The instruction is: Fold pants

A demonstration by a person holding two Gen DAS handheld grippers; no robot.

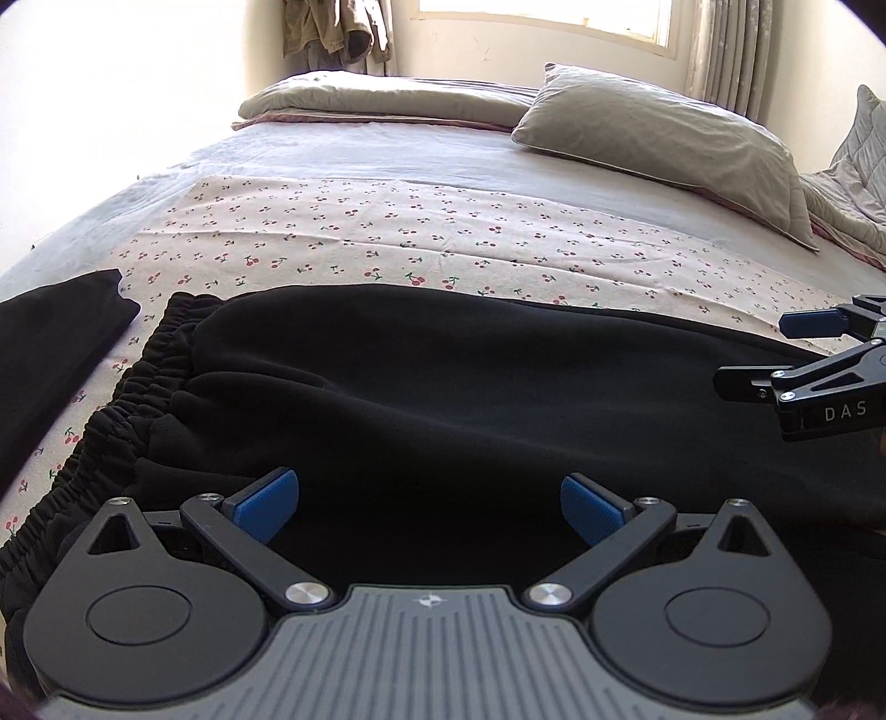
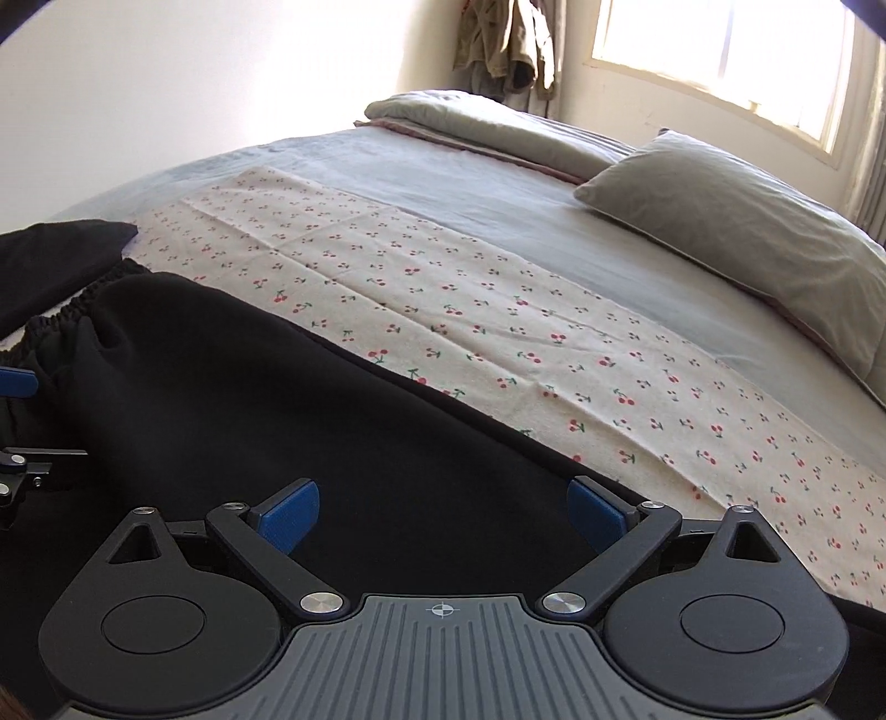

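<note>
Lying across the near part of the bed (image 1: pixel 343 149) is a pair of black pants (image 1: pixel 443 387), stretched out sideways on a cherry-print cloth (image 1: pixel 387 232), with the gathered elastic waistband (image 1: pixel 149 365) at the left end and the legs running off to the right. The left tongs (image 1: pixel 429 507) hang just above the pants near the waistband end, their blue pads (image 1: pixel 266 504) spread wide apart with nothing between them. The right tongs (image 2: pixel 443 512) sit further along the legs, likewise wide open and empty over the black fabric; in the left wrist view they enter from the right edge, both fingers apart. A second dark folded garment (image 1: pixel 50 343) lies to the left of the waistband, close beside it but apart. Beyond the cloth the grey sheet runs up to a grey pillow (image 1: pixel 653 149) on the right and a folded blanket (image 1: pixel 382 102) at the far end. A window (image 2: pixel 720 50) lights the wall behind.
</note>
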